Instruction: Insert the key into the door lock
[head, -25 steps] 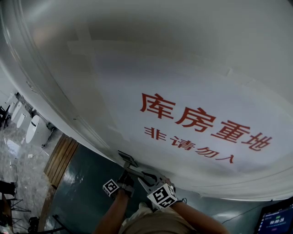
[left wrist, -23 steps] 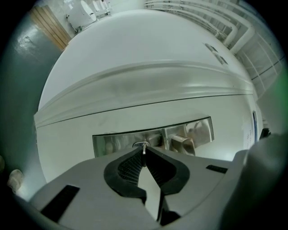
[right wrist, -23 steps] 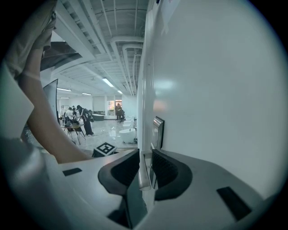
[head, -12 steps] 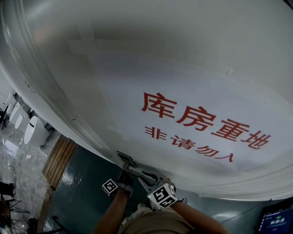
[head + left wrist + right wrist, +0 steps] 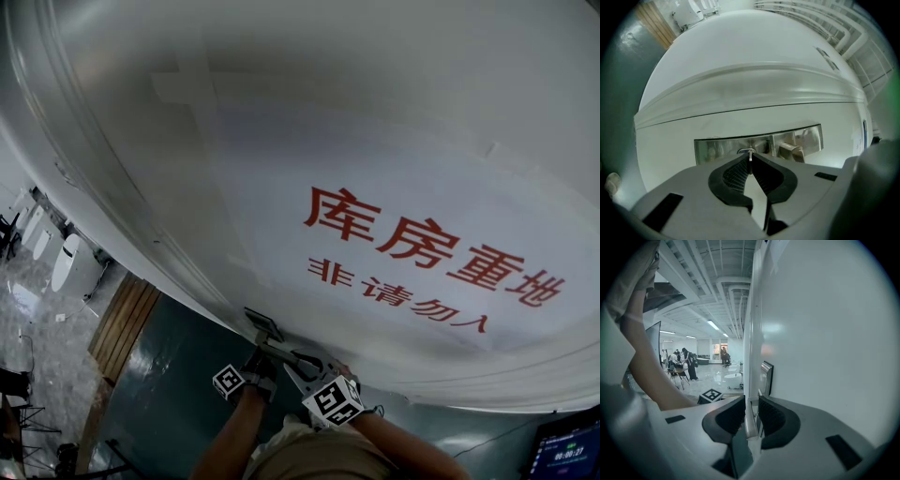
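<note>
Left gripper view shows the left gripper [image 5: 750, 160] with its two black ribbed pads pinched together on a thin silver key [image 5: 749, 161], which stands edge-on between them. The key's tip meets the small keyhole [image 5: 746, 151] in a polished steel lock plate [image 5: 717, 147] set into a broad white door [image 5: 754, 56]; how deep it sits in the slot cannot be told. Just right of the keyhole, a silver lever door handle [image 5: 792, 151] juts from the same plate.

Right gripper view looks along the door's face, and the right gripper [image 5: 751, 403] has its jaws closed round that lever handle, whose bright bar runs down between the pads. The lock plate stands just beyond the jaw tips.

Head view shows both grippers side by side at the door's lower edge, each marker cube towards the camera, under red Chinese lettering [image 5: 431, 248] and above a dark green floor [image 5: 169, 375].
</note>
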{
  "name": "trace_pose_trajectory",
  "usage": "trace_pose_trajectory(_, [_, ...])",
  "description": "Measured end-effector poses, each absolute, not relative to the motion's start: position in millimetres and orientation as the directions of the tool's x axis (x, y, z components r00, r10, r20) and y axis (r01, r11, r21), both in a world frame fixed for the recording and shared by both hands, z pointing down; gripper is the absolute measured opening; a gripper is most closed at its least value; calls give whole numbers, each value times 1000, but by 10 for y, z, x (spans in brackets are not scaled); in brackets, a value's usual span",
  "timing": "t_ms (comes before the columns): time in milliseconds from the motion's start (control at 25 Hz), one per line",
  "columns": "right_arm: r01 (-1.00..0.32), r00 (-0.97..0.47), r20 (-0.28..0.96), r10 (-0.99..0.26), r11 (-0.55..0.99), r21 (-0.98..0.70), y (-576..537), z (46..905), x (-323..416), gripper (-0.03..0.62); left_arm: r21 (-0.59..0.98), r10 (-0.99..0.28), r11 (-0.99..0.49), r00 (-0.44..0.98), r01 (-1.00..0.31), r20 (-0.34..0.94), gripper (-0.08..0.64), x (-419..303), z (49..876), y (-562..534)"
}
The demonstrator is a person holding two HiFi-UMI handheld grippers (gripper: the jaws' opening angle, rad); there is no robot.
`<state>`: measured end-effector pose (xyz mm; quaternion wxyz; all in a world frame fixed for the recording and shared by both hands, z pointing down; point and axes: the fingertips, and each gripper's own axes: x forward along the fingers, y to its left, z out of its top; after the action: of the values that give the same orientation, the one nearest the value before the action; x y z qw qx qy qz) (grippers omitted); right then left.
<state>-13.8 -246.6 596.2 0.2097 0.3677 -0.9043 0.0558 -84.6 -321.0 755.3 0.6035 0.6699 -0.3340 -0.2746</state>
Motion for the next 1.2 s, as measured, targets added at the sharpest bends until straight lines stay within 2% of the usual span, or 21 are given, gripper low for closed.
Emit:
trace_pose_trajectory(160, [-688,-639,425,-641,724,59,-2456,5962,-140,92,996,-789,-41,614,-82,18,32,-850,7549,-3202])
trace_pose_trajectory(360, [-694,-627,436,-646,717,63,-2458,5986,-98,92,980,-771,-87,635,-181,49,32,-859,7588,-3214])
trace_pose_trajectory(840, [-692,-619,453,-641,719,73,-2398,5996,-153,92,990,-776,-70,631,-121,22,32,-817,7545,-3256])
trace_pose_trajectory(1040, [-693,-618,450,-645,717,75,-2358,5948,-155,92,996,-739,-69,673,-57,-13,32,-828,7530,-3234])
trace_pose_trajectory(1200, [-702,-614,444,-653,708,71,-2354,5925,-132,92,995,-750,-80,661,-66,-16,35,-875,7536,-3133])
